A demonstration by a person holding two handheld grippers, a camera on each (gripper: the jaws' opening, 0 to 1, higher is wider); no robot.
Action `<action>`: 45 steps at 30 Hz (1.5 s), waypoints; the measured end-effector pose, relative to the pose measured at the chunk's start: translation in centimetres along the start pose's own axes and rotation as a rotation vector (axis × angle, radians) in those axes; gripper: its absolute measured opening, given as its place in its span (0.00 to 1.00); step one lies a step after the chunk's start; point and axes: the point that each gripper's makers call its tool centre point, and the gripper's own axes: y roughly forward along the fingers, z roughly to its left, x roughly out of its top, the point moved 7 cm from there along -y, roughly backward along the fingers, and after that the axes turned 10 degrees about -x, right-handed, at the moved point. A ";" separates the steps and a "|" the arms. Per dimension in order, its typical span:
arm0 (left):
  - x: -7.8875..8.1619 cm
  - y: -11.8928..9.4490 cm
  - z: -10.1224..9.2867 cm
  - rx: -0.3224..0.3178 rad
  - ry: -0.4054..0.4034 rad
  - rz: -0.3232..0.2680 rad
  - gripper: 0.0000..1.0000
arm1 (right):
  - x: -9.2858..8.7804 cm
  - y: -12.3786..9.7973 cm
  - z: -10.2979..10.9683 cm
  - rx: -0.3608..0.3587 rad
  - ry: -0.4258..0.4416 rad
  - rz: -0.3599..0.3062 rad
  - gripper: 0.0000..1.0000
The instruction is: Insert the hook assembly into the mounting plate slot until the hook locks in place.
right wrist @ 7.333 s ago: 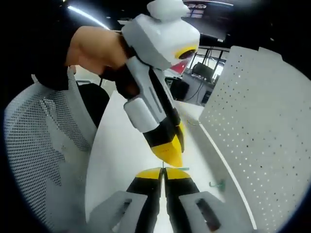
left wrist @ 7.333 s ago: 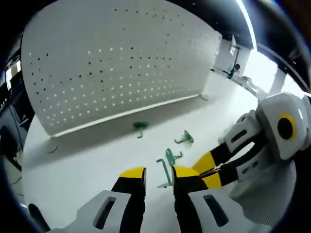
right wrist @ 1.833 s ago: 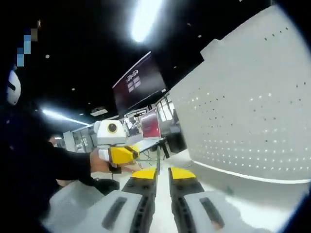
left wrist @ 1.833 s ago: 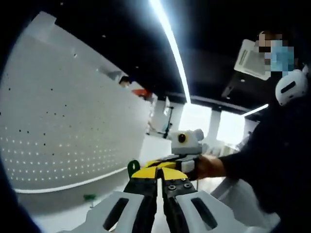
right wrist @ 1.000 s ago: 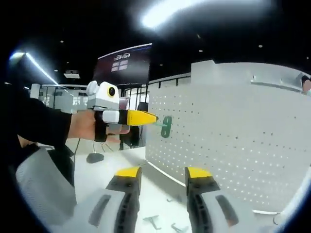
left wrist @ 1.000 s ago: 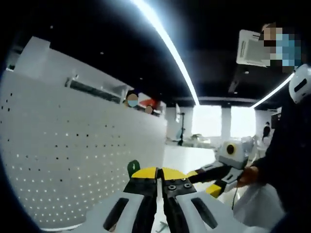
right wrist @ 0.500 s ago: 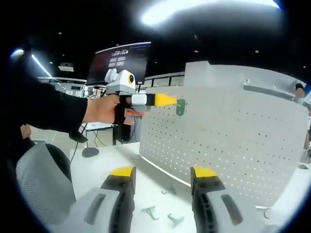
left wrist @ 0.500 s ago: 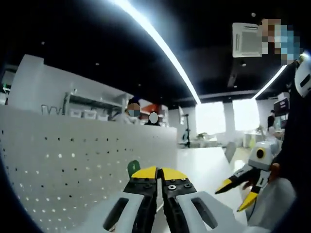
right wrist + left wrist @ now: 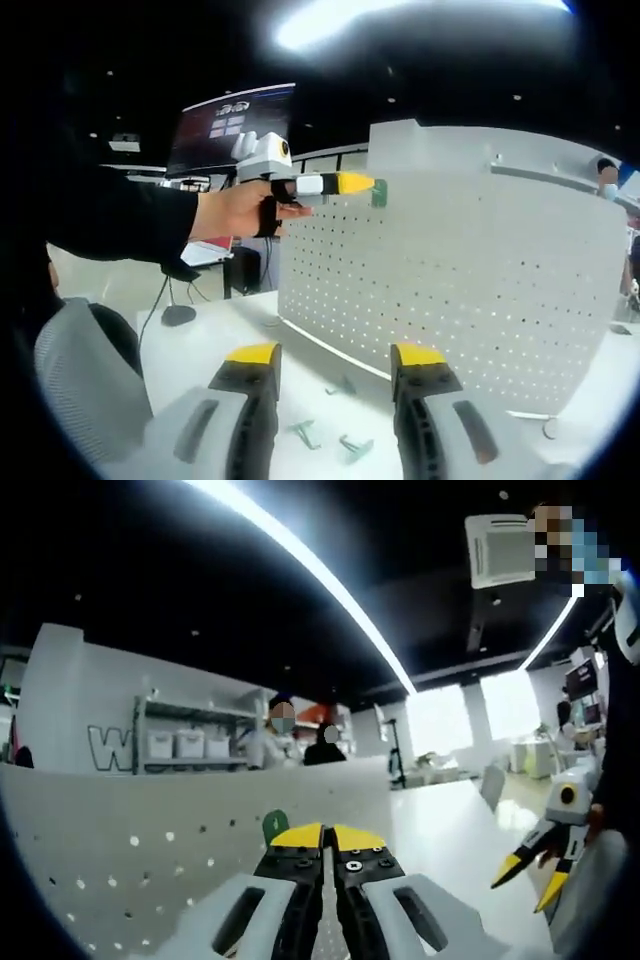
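The green hook [image 9: 378, 192] is held clamped in the left gripper [image 9: 372, 184] at the pegboard's [image 9: 470, 280] top-left edge, the right gripper [image 9: 335, 357] gaping empty; insertion into a slot seems called for next.

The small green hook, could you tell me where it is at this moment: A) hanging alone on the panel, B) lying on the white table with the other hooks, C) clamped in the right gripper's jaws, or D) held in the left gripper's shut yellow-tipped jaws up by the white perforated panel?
D: the small green hook sits at the left gripper tips, raised beside the white perforated panel.
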 end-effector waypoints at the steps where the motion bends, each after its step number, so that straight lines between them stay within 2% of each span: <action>1: -0.1 0.2 0.1 -0.002 -0.001 -0.001 0.02 | -0.1 0.1 0.0 -0.001 0.002 0.004 0.41; 7: -0.8 1.1 1.0 -0.015 -0.004 0.000 0.02 | -0.3 0.1 -0.1 -0.006 0.007 0.012 0.41; 17: -0.5 1.6 2.2 -0.029 0.007 -0.002 0.02 | -0.6 0.3 -0.5 -0.016 0.027 0.028 0.40; 35: -0.7 1.8 3.0 -0.048 0.011 0.051 0.02 | -0.6 0.3 -0.6 -0.018 0.040 0.029 0.40; 38: -1.3 2.0 3.1 -0.044 0.033 0.093 0.02 | -0.6 0.3 -0.7 -0.018 0.043 0.029 0.39; 42: -1.2 2.1 3.0 -0.040 0.040 0.081 0.02 | -0.6 0.3 -0.7 -0.016 0.043 0.029 0.39; 45: -1.3 2.1 2.9 -0.030 0.081 0.080 0.03 | -0.6 0.3 -0.7 -0.016 0.044 0.027 0.39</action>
